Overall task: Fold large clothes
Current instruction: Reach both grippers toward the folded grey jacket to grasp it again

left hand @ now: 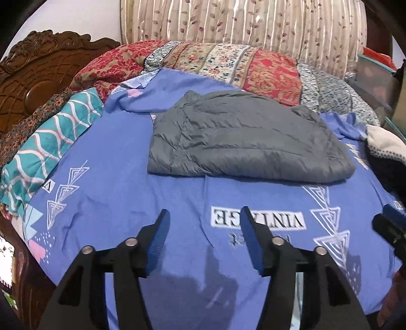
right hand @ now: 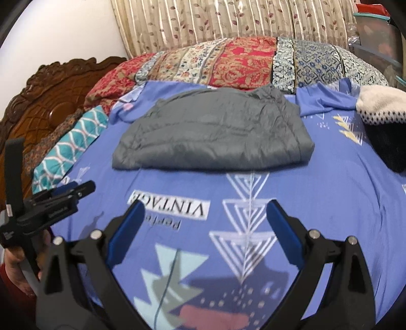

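A grey puffy jacket (left hand: 243,137) lies folded into a rectangle on the blue printed bedsheet (left hand: 127,198); it also shows in the right wrist view (right hand: 213,134). My left gripper (left hand: 204,215) is open and empty, hovering above the sheet nearer than the jacket. My right gripper (right hand: 205,207) is open and empty, also short of the jacket's near edge. The left gripper shows at the left of the right wrist view (right hand: 73,190), and the right gripper's tip shows at the right edge of the left wrist view (left hand: 388,220).
A patterned quilt (left hand: 228,61) lies bunched behind the jacket. A teal wavy pillow (left hand: 50,142) and a carved wooden headboard (left hand: 38,71) are at the left. A cream and dark garment (right hand: 383,119) lies at the right. Curtains (right hand: 203,22) hang behind.
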The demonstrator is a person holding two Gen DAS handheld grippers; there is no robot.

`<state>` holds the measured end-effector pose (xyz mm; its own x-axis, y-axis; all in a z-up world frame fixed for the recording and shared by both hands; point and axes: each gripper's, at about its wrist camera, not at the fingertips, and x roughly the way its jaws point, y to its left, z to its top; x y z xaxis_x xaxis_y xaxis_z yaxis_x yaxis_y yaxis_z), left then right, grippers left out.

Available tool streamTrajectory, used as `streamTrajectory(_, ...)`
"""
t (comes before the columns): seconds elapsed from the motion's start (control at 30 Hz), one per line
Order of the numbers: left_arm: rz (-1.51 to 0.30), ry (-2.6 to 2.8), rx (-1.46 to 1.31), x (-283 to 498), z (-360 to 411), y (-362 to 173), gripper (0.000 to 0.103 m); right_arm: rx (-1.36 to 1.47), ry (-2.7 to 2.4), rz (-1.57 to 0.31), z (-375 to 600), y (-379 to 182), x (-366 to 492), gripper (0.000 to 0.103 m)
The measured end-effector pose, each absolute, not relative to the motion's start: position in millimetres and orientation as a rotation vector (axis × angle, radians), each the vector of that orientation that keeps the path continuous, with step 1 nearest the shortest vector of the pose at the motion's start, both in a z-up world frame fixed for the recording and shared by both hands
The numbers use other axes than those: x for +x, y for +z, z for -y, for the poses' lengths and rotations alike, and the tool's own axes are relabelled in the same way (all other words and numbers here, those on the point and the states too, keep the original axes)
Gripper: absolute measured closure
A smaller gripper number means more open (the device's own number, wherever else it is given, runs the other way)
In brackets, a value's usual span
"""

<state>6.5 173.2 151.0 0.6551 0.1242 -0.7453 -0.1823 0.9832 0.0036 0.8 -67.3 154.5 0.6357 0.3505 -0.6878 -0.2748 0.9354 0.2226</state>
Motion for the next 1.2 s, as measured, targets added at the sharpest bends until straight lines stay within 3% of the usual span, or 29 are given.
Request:
streamTrajectory(0.47,-0.992,0.086,-0.048,-49,-140,74,0.022,0.075,0.36,-1.013,63,99,-44,0.011)
streamTrajectory(0.7,-0.966,0.066,-0.056,-32,-147,89,0.022,0.158,0.376,-1.044,81,96,-22,0.012)
streamTrajectory(0.9,-0.857,0.014,-0.013,36,-154,144,0.022,0.381,0.361,-1.055,116,88,38,0.019)
streamTrajectory(1.07,-0.815,-0.039,-0.094,143,-161,179,0.023,0.63,0.306,-1.01,160,76,122,0.019)
streamTrajectory(1.2,-0.812,-0.063,-0.05,220,-152,174,0.035,0.773,0.223,-0.986,190,49,182,0.019)
